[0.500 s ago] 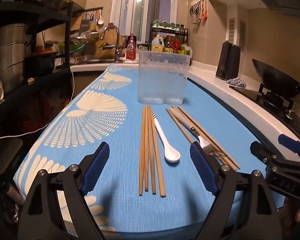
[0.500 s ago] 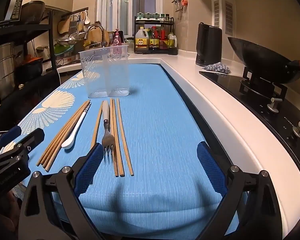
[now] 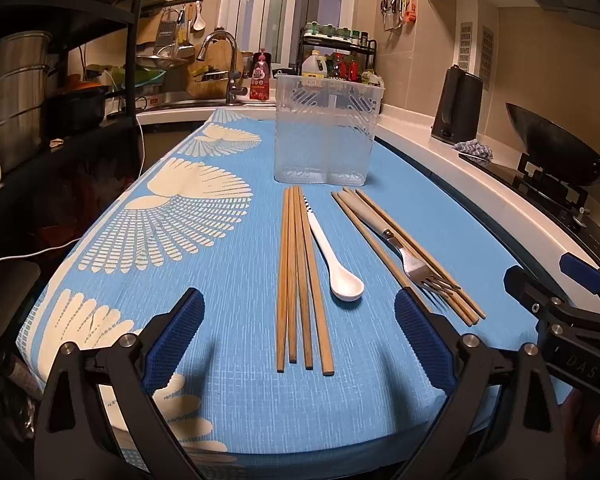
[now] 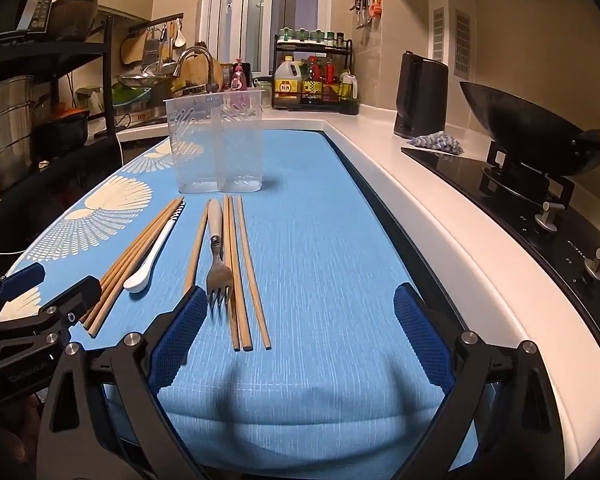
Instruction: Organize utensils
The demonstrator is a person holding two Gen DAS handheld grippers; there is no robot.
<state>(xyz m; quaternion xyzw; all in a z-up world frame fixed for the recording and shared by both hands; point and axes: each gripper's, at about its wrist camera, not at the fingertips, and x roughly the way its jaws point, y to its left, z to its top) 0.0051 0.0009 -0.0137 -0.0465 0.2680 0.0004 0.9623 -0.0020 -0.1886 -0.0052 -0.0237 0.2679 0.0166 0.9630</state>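
Observation:
On the blue patterned cloth point(image 3: 204, 240) lie a bundle of wooden chopsticks point(image 3: 300, 280), a white spoon point(image 3: 336, 264), and a fork point(image 3: 412, 256) with more chopsticks point(image 3: 432, 268) around it. A clear plastic utensil holder point(image 3: 326, 128) stands upright behind them. My left gripper point(image 3: 298, 344) is open and empty, hovering near the chopstick ends. My right gripper point(image 4: 300, 340) is open and empty near the front edge; the fork point(image 4: 219, 256), the chopsticks point(image 4: 242, 272), the spoon point(image 4: 152, 256) and the holder point(image 4: 218, 144) show in its view.
A white counter edge point(image 4: 440, 208) runs along the right, with a black kettle point(image 4: 420, 96), a cloth point(image 4: 436, 142) and a wok point(image 4: 532, 136) on the stove. A sink faucet point(image 3: 224, 64) and bottle rack point(image 3: 336, 60) stand at the back. A dark shelf with pots point(image 3: 16, 88) stands left.
Both grippers have barely moved; the views are nearly the same. Nothing was picked up or released.

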